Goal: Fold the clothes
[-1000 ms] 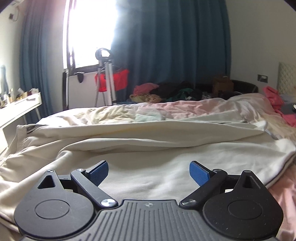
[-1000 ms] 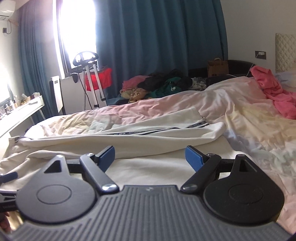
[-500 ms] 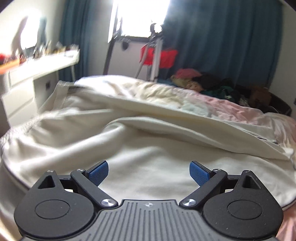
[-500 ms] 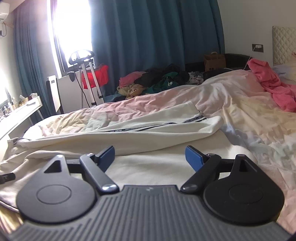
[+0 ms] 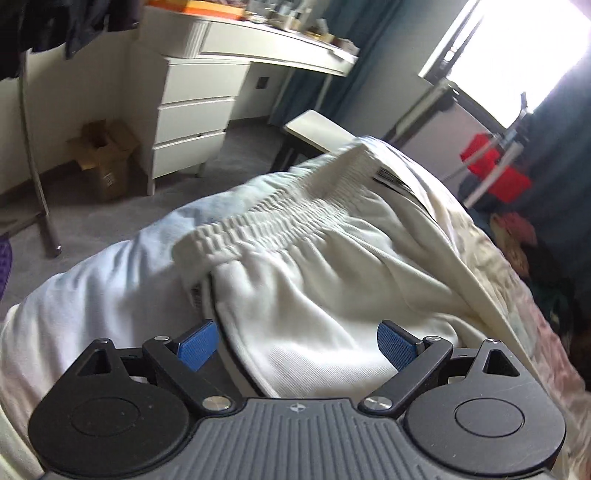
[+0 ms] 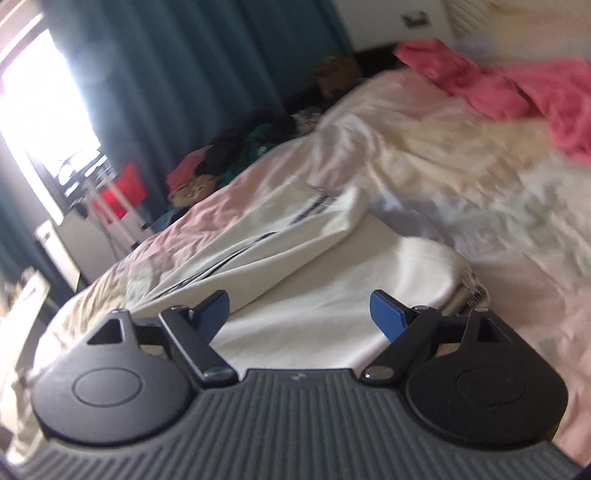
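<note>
Left wrist view, left to right. Upper left: dark clothes (image 5: 55, 22) hanging, blurred. Below them a cardboard box (image 5: 105, 158) on grey floor (image 5: 122, 218), open floor reaching to the bed edge. White drawers (image 5: 192, 122) under a desk (image 5: 273, 48) along the upper middle. White stool (image 5: 314, 133) just beyond the far bed corner. Cream trousers (image 5: 314, 280) filling the frame centre, gathered waistband (image 5: 280, 218) running diagonally from middle left up toward centre; hem edge of a fold curving down between the blue pads. Left gripper (image 5: 295, 345) jaws wide, nothing between the pads (image 5: 195, 345), hovering low over the cloth; contact cannot be told. Far right: bright window (image 5: 524, 55), red item (image 5: 495, 173) on a stand, pink sheet (image 5: 528, 306) at the bed's right margin.

Right wrist view, tilted and motion-blurred, left to right. Upper left: window glare, teal curtain (image 6: 207, 74). Middle: clothes pile (image 6: 236, 155) past the bed's far edge. Trouser legs (image 6: 332, 280) lying across centre, striped side seam on the upper leg, cuff ends pointing right. Right gripper (image 6: 299, 310) jaws spread wide, empty, over the lower leg. Right of the cuffs: bare pink sheet, open room. Upper right: pink garment (image 6: 517, 85) well apart from the trousers.
</note>
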Available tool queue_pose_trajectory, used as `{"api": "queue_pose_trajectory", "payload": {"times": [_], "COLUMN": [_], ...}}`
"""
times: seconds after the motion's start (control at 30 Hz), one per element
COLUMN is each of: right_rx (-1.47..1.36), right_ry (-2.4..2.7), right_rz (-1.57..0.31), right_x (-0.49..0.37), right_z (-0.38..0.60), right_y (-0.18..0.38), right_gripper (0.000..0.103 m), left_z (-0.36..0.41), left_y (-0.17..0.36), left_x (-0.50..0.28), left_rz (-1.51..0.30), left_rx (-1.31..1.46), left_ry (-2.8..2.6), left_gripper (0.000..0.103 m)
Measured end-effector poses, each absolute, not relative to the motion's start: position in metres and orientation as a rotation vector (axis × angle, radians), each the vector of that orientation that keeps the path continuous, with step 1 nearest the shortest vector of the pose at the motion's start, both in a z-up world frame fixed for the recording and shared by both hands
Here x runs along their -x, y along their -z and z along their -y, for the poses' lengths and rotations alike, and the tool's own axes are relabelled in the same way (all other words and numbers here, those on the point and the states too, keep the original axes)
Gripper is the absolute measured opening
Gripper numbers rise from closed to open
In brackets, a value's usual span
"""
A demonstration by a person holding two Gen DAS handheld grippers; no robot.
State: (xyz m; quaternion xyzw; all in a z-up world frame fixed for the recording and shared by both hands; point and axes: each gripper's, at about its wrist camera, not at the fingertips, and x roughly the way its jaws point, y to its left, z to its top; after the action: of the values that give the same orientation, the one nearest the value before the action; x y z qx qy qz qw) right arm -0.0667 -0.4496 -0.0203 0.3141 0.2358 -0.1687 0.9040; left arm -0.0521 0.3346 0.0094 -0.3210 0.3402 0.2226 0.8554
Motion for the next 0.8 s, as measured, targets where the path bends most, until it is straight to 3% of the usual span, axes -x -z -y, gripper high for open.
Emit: {"api": "queue_pose_trajectory", "payload": {"times": [0.3,0.53,0.57,0.63,0.7,0.8], "right_rx": [-0.807,-0.968,-0.994,-1.046,-1.098,-1.130], "right_ry": [0.518,0.580,0.561,0.523,0.484,0.444], "right_rz": [-0.512,-0.500,-0.507,-0.520,-0.533,-0.554], "right_x": [0.100,0.115,0.112,0.106,0.100,0.090], "right_z": [0.515,0.538,0.538,0.539,0.540,0.539], "right_y": [0.060,0.085,0.089,0.098,0.107,0.115], "right_gripper": [0.084,0.084,0.084,0.072,0.066,0.065], "left_z": [-0.394,-0.383,-0.381,-0.375,-0.374,-0.378], "left_y": [0.036,0.045,0.047,0.052,0.058,0.065], "left_x": [0.080,0.075,0.074,0.066,0.064,0.063], "left_rz": [-0.672,-0.676,-0.690,-0.733,-0.741,-0.731], "left_rx": [1.187,1.234,1.228,1.211,1.235,1.272], "left_ry": [-0.450,-0.336,-0.338,-0.342,-0.341,-0.345], "left_gripper": [0.092,0.082,0.079,0.071,0.064,0.049]}}
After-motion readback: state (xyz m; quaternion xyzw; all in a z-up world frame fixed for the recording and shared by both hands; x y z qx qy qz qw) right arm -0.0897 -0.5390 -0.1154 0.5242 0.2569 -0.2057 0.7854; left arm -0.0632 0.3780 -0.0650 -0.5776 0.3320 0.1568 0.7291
